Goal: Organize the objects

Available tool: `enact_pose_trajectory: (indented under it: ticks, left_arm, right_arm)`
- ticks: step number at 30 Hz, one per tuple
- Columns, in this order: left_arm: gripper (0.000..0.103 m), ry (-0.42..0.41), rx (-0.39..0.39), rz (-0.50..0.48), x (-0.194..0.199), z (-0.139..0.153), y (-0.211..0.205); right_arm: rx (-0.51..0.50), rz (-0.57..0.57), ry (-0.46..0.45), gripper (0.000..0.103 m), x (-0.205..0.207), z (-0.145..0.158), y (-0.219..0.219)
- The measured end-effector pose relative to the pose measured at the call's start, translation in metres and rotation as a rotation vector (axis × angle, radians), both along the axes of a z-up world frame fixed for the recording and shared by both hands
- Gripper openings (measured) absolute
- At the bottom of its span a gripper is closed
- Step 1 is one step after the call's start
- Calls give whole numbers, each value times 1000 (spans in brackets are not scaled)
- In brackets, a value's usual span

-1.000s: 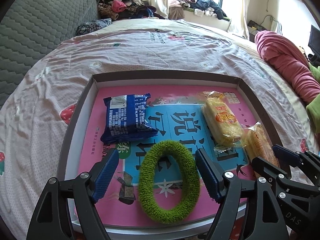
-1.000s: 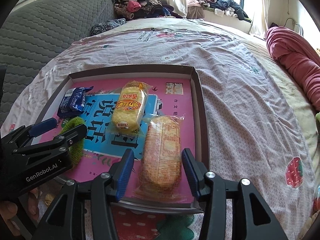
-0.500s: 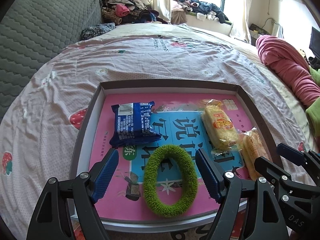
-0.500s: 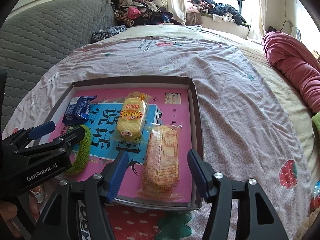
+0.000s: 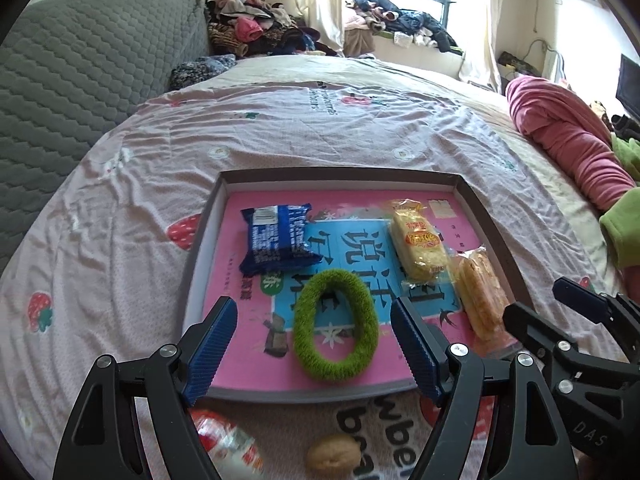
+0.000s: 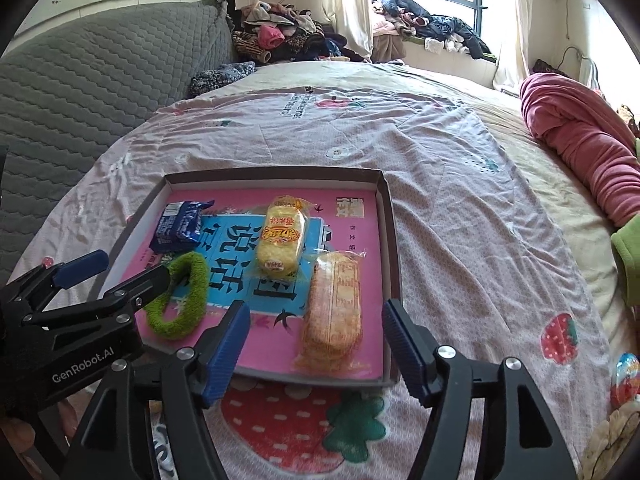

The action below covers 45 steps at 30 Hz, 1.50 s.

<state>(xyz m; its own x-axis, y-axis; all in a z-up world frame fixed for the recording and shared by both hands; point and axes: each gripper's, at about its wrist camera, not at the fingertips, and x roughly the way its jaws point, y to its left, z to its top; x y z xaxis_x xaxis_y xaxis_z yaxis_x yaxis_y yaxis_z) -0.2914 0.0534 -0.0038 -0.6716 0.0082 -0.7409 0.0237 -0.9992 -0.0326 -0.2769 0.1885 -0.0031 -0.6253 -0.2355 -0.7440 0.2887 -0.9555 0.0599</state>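
Both grippers are pulling back from the tray (image 5: 492, 216) vs 1 sec ago, so more of the bed sheet (image 5: 280, 132) is showing in front. The left gripper (image 5: 314, 344) is hanging wide open, holding nothing, w/ the green fuzzy ring (image 5: 335, 325) lying flat in the tray just past its tips. The right gripper (image 6: 316, 350) is also wide open and empty, w/ the orange cracker pack (image 6: 334, 308) lying in the tray beyond it. Next to that are sitting the yellow cake pack (image 6: 280, 240) and the blue snack pack (image 5: 278, 240), all apart from each other. Only the left view is showing a small brown nut (image 5: 334, 456) and a red-white wrapper (image 5: 226, 444) on the sheet near the tray's front edge. Only the right view is showing a shiny candy (image 6: 624, 376) far right. The pink blanket (image 6: 580, 140) is lying well apart.
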Motion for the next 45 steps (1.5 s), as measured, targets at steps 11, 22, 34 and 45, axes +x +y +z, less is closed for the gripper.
enact_pose_trajectory:
  ticks: [11,22,34,45]
  left_arm:
    - [81,-20,-3,19,41,21,-10]
    - [83,34,-41,32,92,74,-11]
    - [83,98,-54,45,149,130,-14]
    - [83,130,-63,68,193,165,-20]
  right_arm:
    - [11,-5,45,79,45,44,2]
    - [8,-10,85,87,87,97,9]
    - [-8,6,148,90,141,147,14]
    - [-26,15,182,94,181,177,20]
